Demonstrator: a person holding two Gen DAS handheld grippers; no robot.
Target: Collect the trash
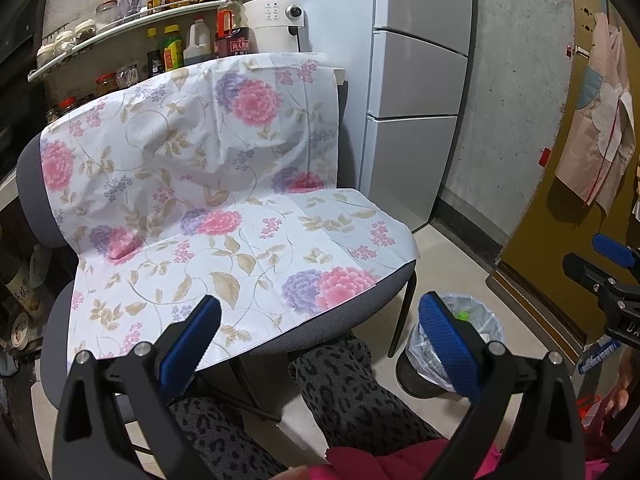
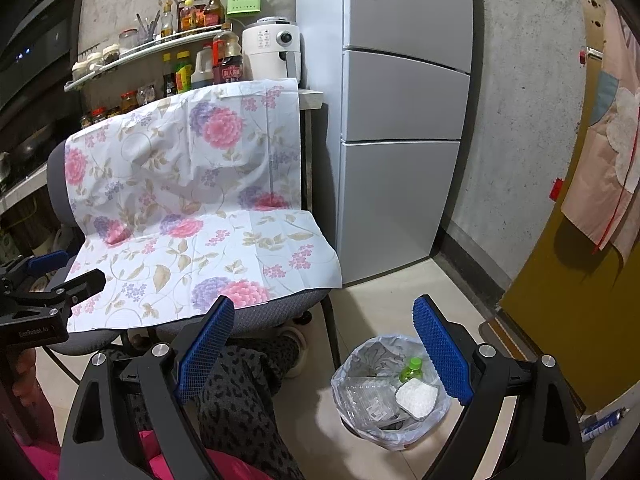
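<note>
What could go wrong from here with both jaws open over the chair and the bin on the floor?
1. The lined trash bin stands close beside the chair's black metal leg; a low reach could knock it over.
2. The green-capped plastic bottle and white crumpled wad lie loose near the bin's top and might spill.
3. The floral sheet hangs loose over the seat edge and could snag the left gripper.

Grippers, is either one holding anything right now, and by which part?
Nothing is held. The left gripper and right gripper are both open and empty; the trash sits in the bin.
</note>
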